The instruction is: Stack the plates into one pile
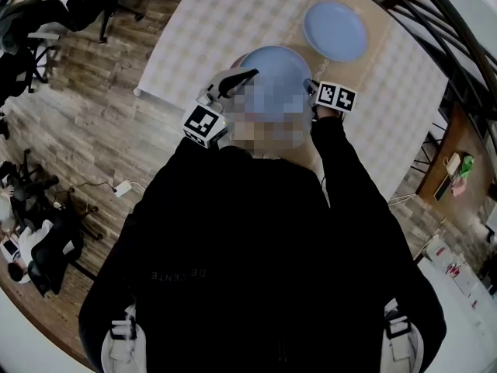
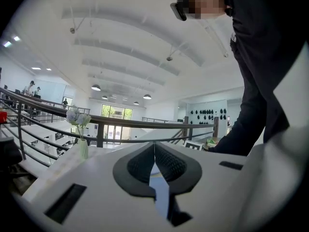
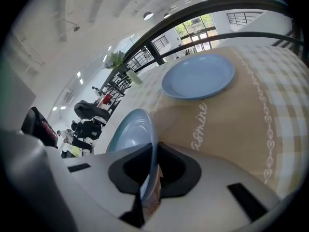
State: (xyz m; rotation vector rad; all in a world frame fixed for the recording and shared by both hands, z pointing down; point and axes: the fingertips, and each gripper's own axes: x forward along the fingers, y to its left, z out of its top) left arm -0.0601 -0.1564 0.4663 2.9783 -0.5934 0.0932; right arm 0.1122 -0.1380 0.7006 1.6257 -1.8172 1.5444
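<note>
In the head view a person in black stands at a table [image 1: 178, 53] with a checked cloth. The left tongs [image 1: 244, 75] and right tongs [image 1: 312, 89] sit at opposite sides of the near plate [image 1: 276, 62], a blue one just in front of the person. A mosaic patch covers its closer half. The far plate [image 1: 335, 29], also blue, lies flat on the table beyond it and to the right, apart from it. A wooden floor [image 1: 85, 107] with office chairs [image 1: 85, 6] shows to the left. In the left gripper view the left tongs [image 2: 154, 151] point level, and their dark pads are closed on a thin blue sliver, the rim of the near plate [image 2: 159, 187] seen edge on. Beyond are a railing [image 2: 120, 122], a vase [image 2: 83, 146] of flowers and the person's dark sleeve [image 2: 256, 105]. In the right gripper view the right tongs [image 3: 153, 153] are clamped on the rim of the near plate [image 3: 130, 132], which runs edge on between the pads and away to the upper left. The far plate [image 3: 198, 76] lies face up on a tan runner [image 3: 227, 115] with script on it, well clear of the tongs. Whether the near plate touches the table no view shows.
</note>
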